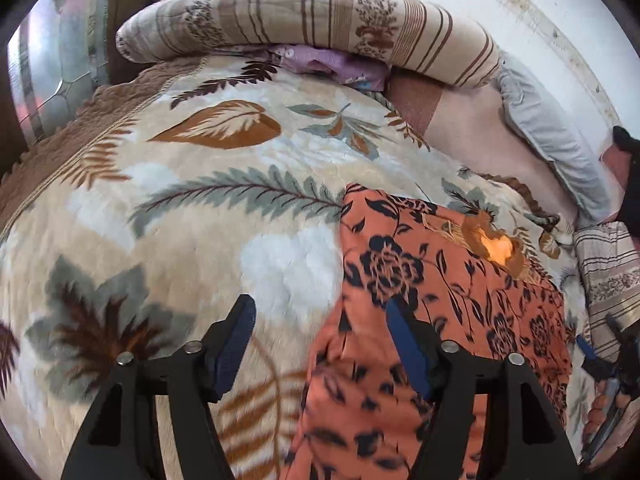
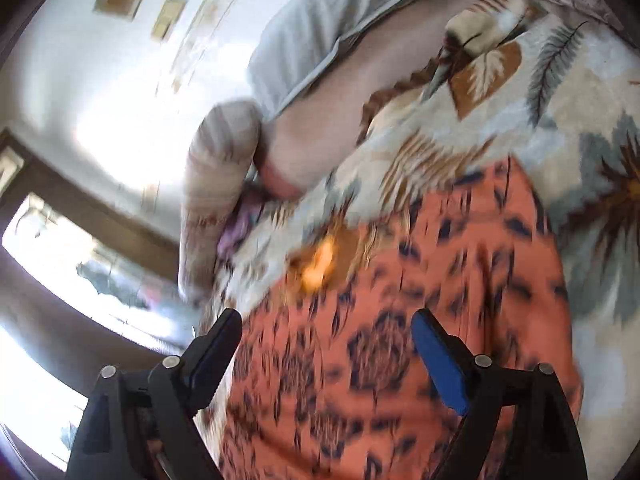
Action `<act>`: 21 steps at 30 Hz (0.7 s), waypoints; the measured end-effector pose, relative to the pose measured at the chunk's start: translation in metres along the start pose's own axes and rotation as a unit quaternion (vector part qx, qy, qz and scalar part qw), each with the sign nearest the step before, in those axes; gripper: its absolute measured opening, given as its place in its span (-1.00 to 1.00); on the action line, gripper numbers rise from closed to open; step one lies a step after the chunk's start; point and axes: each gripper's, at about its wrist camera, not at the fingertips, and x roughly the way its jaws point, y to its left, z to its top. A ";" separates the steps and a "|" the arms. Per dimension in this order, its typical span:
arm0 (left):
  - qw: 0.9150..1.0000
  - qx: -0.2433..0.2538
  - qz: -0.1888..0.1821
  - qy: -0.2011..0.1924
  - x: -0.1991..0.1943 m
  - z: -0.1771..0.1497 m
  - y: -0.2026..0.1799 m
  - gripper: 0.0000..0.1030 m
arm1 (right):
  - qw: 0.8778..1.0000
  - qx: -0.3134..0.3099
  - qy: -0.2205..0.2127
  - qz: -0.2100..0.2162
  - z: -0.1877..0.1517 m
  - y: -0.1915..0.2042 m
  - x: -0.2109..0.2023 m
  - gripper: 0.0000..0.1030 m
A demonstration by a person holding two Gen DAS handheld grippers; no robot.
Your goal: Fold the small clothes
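Orange garment (image 1: 440,320) beneath both parted claws

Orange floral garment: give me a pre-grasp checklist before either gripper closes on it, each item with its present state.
1. Left gripper open: ok, its jaws stand wide apart.
2. Right gripper open: ok, jaws apart, nothing between them.
3. Orange floral garment lying on the leaf-print blanket: ok.
4. Garment spread flat: not ok, its near part looks bunched in the left wrist view.
5. Left gripper lined up on a garment edge: ok, the left edge runs between its fingers.
6. Right gripper's aim on the garment: cannot tell, the right wrist view is motion-blurred.
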 end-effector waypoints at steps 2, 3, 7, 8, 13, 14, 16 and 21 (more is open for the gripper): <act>1.000 0.005 0.009 0.016 0.001 -0.015 0.004 0.51 | 0.997 0.012 0.048 -0.055 -0.017 -0.021 0.018 0.75; 0.999 0.001 0.024 0.036 0.007 -0.020 0.007 0.51 | 0.995 0.039 0.069 -0.055 -0.023 -0.038 0.025 0.70; 0.996 -0.030 0.025 0.075 -0.007 -0.045 0.024 0.51 | 0.997 0.061 0.009 -0.039 -0.025 -0.015 -0.021 0.73; 0.997 -0.030 0.025 0.060 -0.022 -0.052 0.026 0.51 | 0.999 0.034 -0.003 -0.033 -0.030 0.003 -0.041 0.73; 0.998 -0.008 -0.013 0.068 -0.069 -0.097 0.040 0.51 | 0.998 -0.014 0.025 -0.059 -0.063 0.021 -0.108 0.73; 0.997 -0.001 -0.019 0.075 -0.073 -0.107 0.041 0.51 | 0.997 -0.006 0.044 -0.063 -0.078 0.009 -0.127 0.73; 0.996 0.010 -0.023 0.090 -0.080 -0.131 0.046 0.51 | 0.993 0.005 0.072 -0.088 -0.105 -0.010 -0.154 0.73; 0.991 0.014 -0.025 0.127 -0.087 -0.176 0.056 0.51 | 0.984 0.067 0.111 -0.120 -0.166 -0.065 -0.200 0.73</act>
